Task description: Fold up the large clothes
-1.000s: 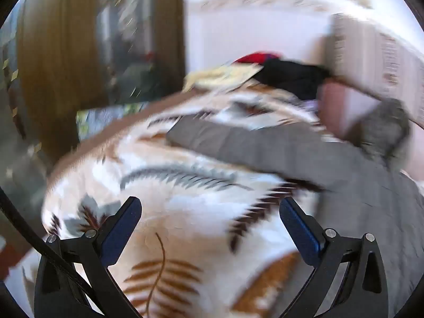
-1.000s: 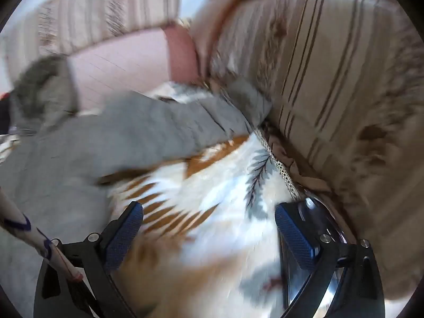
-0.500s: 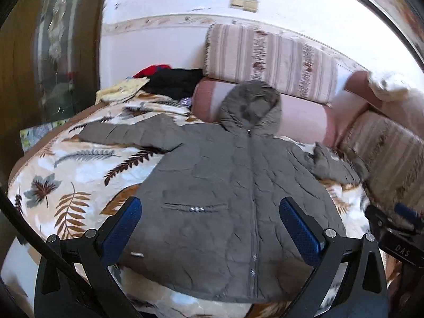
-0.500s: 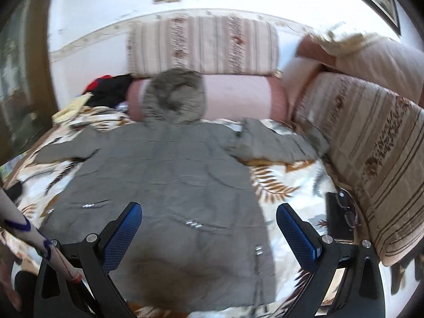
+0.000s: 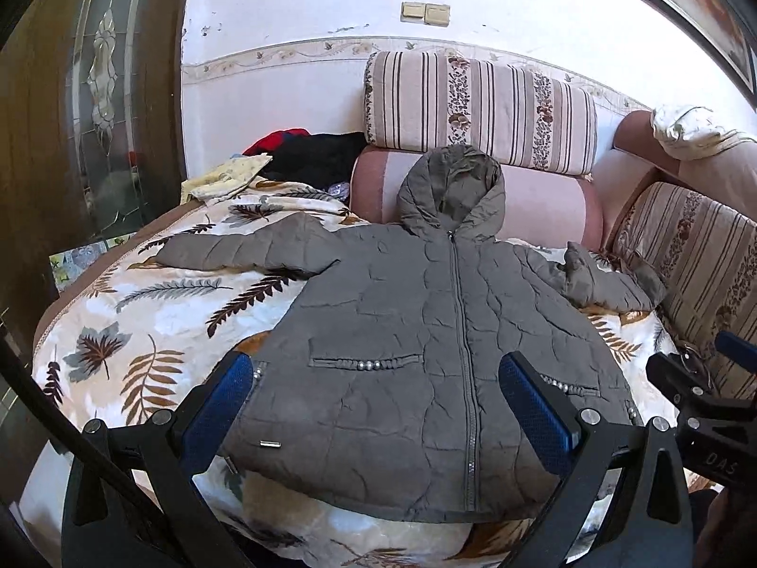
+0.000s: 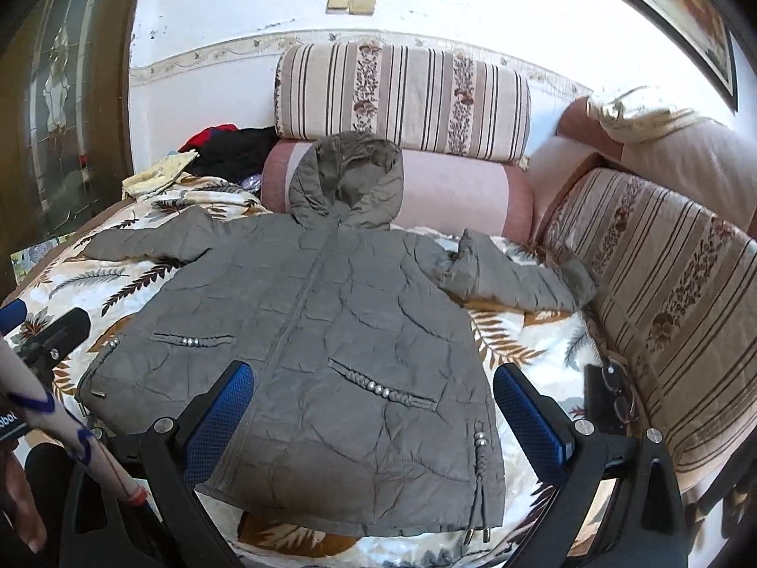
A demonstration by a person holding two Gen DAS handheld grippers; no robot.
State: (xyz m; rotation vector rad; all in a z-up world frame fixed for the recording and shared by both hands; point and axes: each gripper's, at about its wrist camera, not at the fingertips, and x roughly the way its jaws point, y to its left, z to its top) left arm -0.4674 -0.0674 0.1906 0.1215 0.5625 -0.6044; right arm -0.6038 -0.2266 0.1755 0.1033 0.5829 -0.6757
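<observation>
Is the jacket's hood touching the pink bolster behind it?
Touching. In the right wrist view the hood of the grey jacket lies up against the front of the pink bolster, with no gap showing; the left wrist view agrees.

Both tongs, left tongs (image 5: 376, 407) and right tongs (image 6: 374, 407), have black angular frames, blue textured pads and silver screws. One frame bears white "DAS" lettering. A black cable (image 5: 57, 421) trails left.
</observation>
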